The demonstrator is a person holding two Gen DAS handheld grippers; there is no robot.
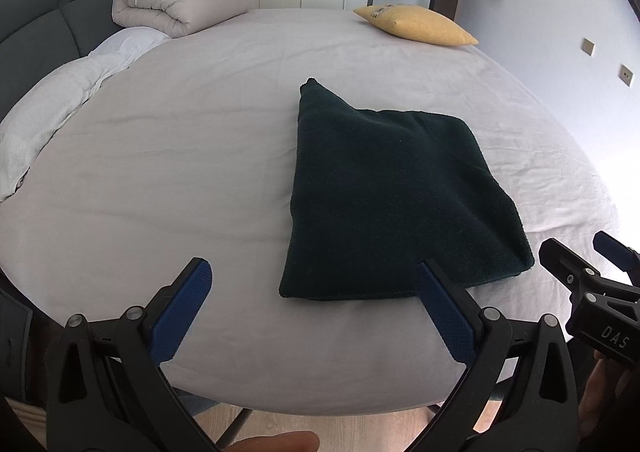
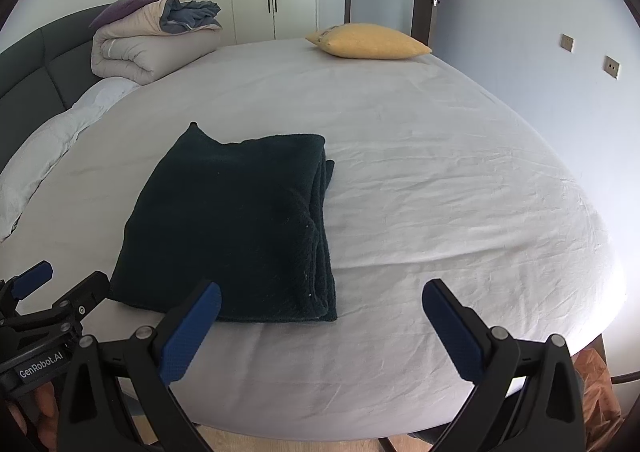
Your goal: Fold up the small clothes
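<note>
A dark green fleecy garment (image 1: 392,196) lies folded into a thick rectangle on the grey bedsheet (image 1: 180,156); it also shows in the right wrist view (image 2: 236,228), with stacked layers along its right edge. My left gripper (image 1: 314,272) is open and empty, hovering just before the garment's near edge. My right gripper (image 2: 322,296) is open and empty, near the garment's near right corner. Each gripper shows at the edge of the other's view: the right one (image 1: 580,256) and the left one (image 2: 68,276).
A yellow pillow (image 1: 416,25) lies at the bed's far side. A folded duvet stack (image 1: 180,0) sits by the dark headboard (image 1: 36,32), with white bedding (image 1: 52,108) on the left. The bed's near edge (image 1: 320,404) and wood floor lie below the grippers.
</note>
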